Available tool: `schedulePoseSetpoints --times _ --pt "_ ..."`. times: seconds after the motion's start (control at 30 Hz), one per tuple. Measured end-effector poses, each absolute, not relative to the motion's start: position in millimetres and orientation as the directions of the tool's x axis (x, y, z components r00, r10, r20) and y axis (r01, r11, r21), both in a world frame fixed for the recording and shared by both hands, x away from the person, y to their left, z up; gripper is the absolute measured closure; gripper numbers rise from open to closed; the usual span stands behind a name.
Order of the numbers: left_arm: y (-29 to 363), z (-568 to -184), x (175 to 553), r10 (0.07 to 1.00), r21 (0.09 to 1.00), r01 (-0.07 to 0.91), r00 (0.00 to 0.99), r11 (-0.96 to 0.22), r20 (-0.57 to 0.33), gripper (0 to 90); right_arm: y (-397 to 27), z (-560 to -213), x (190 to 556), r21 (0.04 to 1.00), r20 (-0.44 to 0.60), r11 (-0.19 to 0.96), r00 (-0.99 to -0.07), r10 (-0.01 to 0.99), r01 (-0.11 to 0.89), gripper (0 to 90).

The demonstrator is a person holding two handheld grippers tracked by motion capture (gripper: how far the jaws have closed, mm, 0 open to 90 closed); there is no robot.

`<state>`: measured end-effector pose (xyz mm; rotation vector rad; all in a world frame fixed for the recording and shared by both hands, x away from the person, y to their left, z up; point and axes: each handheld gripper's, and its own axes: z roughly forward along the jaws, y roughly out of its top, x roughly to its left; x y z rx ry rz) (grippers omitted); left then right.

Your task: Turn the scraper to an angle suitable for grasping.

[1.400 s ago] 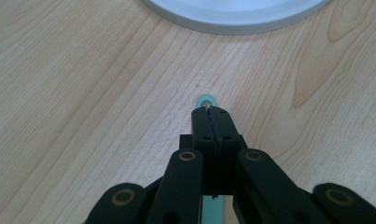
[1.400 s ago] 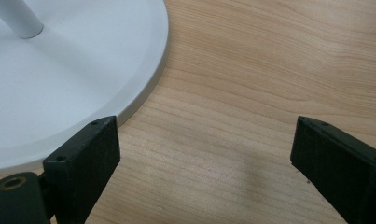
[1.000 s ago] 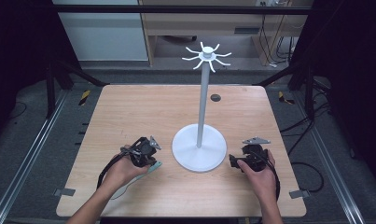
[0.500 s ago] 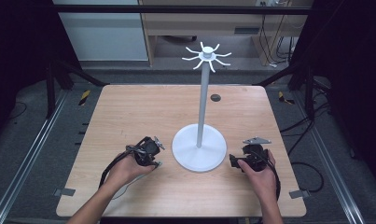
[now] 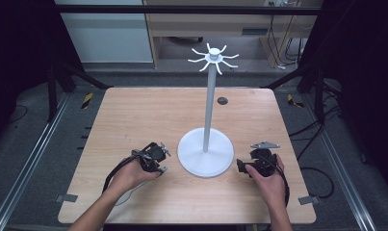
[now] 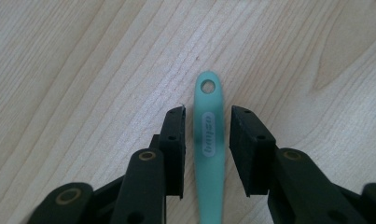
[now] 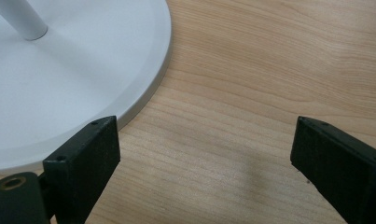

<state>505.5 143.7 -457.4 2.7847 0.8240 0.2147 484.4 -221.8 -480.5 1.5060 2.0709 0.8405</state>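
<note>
A teal handle [image 6: 209, 140] with a hole at its end lies flat on the wooden table [image 5: 148, 115]. My left gripper [image 6: 207, 116] straddles it. Its jaws have just been opening, and a gap shows on each side of the handle, so the pads do not press on it. In the high view the left gripper [image 5: 158, 165] sits left of the white stand's round base [image 5: 204, 156], with the handle's tip [image 5: 163, 169] poking out beside it. My right gripper [image 7: 204, 140] hangs open over bare wood, close to the base rim [image 7: 148, 93]; from above, the right gripper [image 5: 242, 166] is just right of the base.
The stand's thin pole [image 5: 210, 106] rises to a crown of white hooks [image 5: 213, 57]. A small dark hole [image 5: 222, 100] marks the table's far side. Black frame bars and cables surround the table.
The left hand has shifted slightly toward the stand's base, and less of the teal handle shows beside it from above. The right hand has stayed in place.
</note>
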Motion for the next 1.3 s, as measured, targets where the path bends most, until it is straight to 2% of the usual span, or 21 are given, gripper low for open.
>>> schedulePoseSetpoints --times 1.3 --pt "141.1 -463.5 510.8 0.532 0.217 0.510 0.845 -0.832 0.053 70.3 -222.4 -479.9 483.7 0.698 0.005 0.215 -0.304 0.953 0.683 8.6"
